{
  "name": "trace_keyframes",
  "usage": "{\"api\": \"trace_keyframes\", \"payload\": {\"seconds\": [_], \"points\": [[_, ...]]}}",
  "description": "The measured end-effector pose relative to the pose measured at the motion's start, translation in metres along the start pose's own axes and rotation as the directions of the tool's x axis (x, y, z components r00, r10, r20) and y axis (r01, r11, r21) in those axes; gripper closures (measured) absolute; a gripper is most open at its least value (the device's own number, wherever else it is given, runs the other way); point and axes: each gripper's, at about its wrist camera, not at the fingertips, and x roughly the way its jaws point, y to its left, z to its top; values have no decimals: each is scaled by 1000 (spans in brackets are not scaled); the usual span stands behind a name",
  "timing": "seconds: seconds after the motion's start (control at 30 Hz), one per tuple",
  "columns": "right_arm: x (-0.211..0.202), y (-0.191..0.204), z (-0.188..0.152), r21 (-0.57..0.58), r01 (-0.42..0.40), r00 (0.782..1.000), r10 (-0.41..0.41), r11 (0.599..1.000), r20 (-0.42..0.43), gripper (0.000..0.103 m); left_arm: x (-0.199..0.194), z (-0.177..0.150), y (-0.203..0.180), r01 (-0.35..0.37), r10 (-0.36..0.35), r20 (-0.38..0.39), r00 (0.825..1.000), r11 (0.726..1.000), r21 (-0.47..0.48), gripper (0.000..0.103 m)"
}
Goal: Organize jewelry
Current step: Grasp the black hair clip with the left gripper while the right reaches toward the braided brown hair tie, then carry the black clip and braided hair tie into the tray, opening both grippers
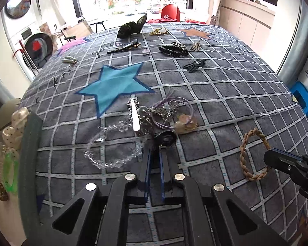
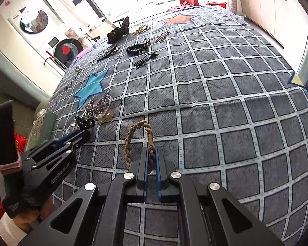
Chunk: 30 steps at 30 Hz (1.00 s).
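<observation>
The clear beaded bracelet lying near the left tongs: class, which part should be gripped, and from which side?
Grip the clear beaded bracelet on its near arc, coming from the near side along the left tongs. It lies flat as an open loop on the blanket, so one finger can go inside the ring. Its far side touches the tangled pile, so avoid that end.

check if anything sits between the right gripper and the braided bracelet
Nothing does. The right gripper is already shut on the braided bracelet, one side of the loop pinched between its blue pads; the rest lies on the checked blanket.
</observation>
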Motion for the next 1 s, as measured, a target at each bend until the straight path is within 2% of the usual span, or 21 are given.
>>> {"api": "trace_keyframes", "payload": {"seconds": [0.37, 1.0], "points": [[-14, -9, -19, 24, -10, 1000, 10, 1000, 2, 96, -34, -12, 5, 66, -66, 42, 997, 998, -11, 95], [-34, 9, -53, 0, -12, 1000, 12, 1000, -6, 96, -95, -64, 25, 106, -101, 83, 991, 993, -58, 95]]}}
